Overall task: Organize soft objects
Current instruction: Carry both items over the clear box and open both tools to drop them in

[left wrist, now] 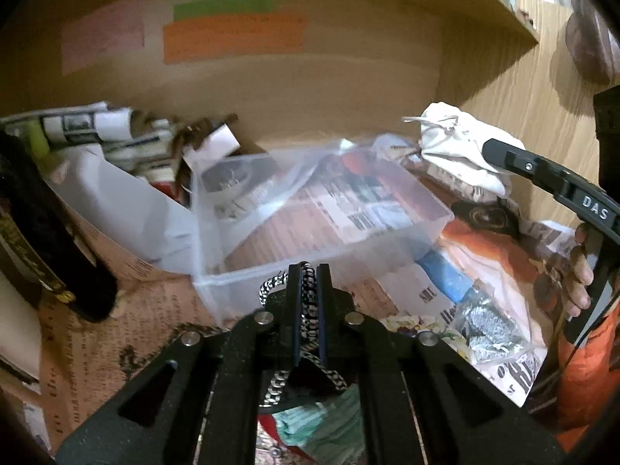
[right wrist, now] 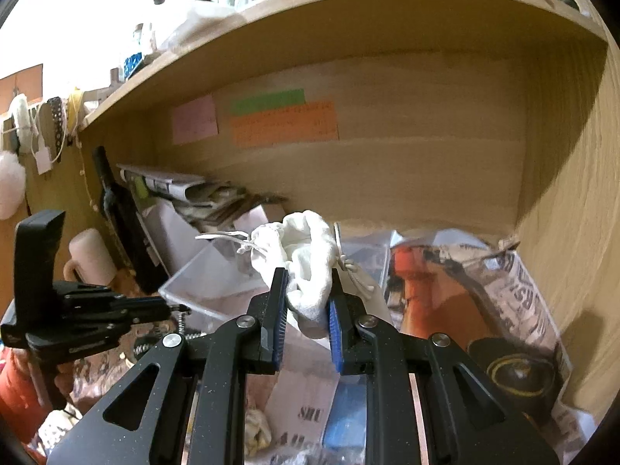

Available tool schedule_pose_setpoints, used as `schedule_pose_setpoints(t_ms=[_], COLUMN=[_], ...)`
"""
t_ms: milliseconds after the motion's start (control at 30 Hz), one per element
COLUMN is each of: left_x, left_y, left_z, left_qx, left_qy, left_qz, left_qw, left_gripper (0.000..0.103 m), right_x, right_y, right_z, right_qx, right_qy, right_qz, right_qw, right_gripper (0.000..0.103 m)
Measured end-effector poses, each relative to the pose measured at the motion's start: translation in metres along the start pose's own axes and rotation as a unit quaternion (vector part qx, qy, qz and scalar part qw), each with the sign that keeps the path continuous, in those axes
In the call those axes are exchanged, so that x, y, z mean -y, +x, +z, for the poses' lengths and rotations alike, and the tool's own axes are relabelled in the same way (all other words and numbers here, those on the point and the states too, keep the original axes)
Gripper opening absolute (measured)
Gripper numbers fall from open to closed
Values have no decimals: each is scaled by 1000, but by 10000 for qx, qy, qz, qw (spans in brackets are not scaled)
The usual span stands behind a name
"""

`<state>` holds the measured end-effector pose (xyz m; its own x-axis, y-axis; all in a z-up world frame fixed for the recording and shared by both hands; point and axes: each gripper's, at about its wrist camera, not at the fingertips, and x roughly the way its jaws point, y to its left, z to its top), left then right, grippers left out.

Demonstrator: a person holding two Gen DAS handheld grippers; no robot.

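White cloth pouch (right wrist: 306,267) sits pinched in the right tool (right wrist: 308,310), held above the clear bin (left wrist: 329,209) — the left tool (left wrist: 308,286) clamps a patterned cord (left wrist: 309,294). Neither is binned yet; the bin holds no soft item yet.

Both wrist views face shelf back wall (close, low); share clear bin (left wrist: 321,209) (right wrist: 217,283).

We cannot read the blurred writing on the orange note (right wrist: 285,122) well beyond the right claw (right wrist: 308,302). The left claw (left wrist: 308,290) hides the middle of the patterned cord (left wrist: 308,294) it pinches, and its arms cover the green cloth (left wrist: 325,418) beneath, cut off by the lower edge.
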<state>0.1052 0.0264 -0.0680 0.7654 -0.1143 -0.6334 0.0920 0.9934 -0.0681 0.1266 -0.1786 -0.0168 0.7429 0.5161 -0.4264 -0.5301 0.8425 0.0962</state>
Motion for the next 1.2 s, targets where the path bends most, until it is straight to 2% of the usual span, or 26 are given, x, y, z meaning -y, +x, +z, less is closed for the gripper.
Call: schedule_pose_setpoints(t_ms=[233,367,500,700,900,1067,1200], left_x=[-13,-19,-25,-38,-50,-52,-51], left_y=[-21,-24,-12,29,75,95,97], left_z=[23,42,55,61,56,52,50], left_qx=[348,581,584,257,-302,-566,-622], left_qy=[-19,34,-39,-292,-515,-514,-460], left_qz=[72,241,253,185,98,82,56], left_qw=[9994,9980,9980,9991,9982,9970,9970], left_gripper=[6,6,6,6,6,6,6], right_x=[-2,-4,-4,-1,0,-2,-1], right_y=[15,36,60,93,117,126,127], right_z=[16,16,11,5,-5,-11,-12], right_qx=[27,-212,-586,-1150,-1623,-1827,-1860], right_qy=[-40,-44,-58,-97,-212,-302,-294], right_qz=[91,119,95,66,64,84,77], right_qw=[9999,9997,9982,9933,9865,9827,9821], right_gripper=[17,17,17,17,17,20,24])
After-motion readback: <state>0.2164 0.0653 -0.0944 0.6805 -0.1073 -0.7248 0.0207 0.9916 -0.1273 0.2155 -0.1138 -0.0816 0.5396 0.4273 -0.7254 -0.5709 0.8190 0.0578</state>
